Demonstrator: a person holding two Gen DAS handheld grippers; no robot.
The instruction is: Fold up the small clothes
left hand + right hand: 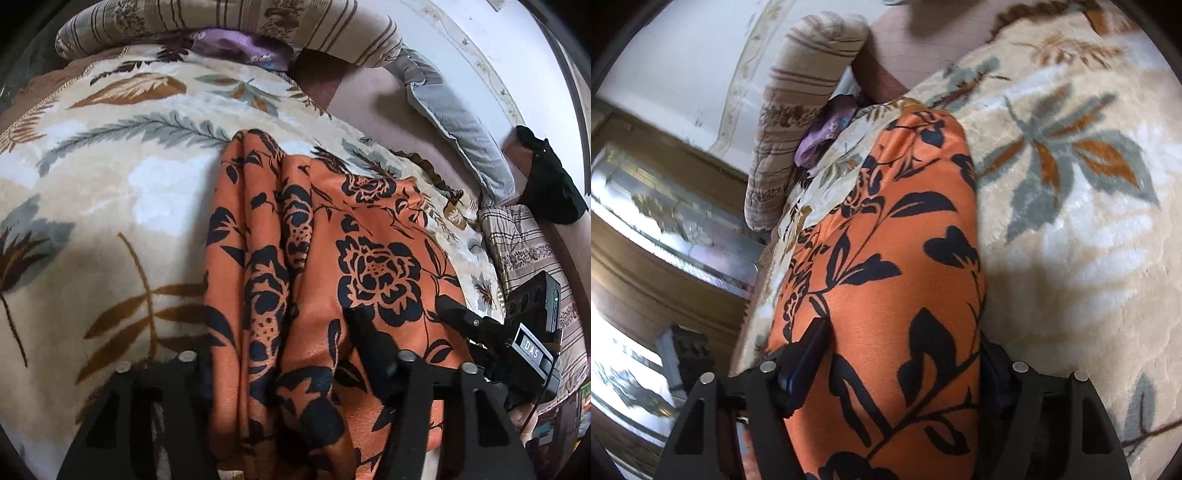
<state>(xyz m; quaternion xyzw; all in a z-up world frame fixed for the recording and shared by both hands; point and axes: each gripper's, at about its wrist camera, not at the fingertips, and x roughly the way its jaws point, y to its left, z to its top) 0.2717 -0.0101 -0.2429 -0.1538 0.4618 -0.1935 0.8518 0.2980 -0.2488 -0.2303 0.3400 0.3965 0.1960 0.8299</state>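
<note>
An orange cloth (332, 258) with a black flower print lies on a cream leaf-patterned blanket (110, 192). It is gathered into long folds. My left gripper (284, 343) is shut on its near end, with the bunched folds filling the gap; one finger (364, 332) shows dark on the fabric and the other is hidden under it. My right gripper (458, 314) comes in at the cloth's right edge. In the right wrist view the orange cloth (905, 240) runs smooth and taut away from my right gripper (901, 332), filling its jaws side to side.
A rolled striped quilt (229, 22) and a purple cloth (236, 46) lie at the blanket's far end, a grey pillow (454, 122) and a black item (546, 184) at the right. Wooden mirrored furniture (665, 221) stands beside the bed.
</note>
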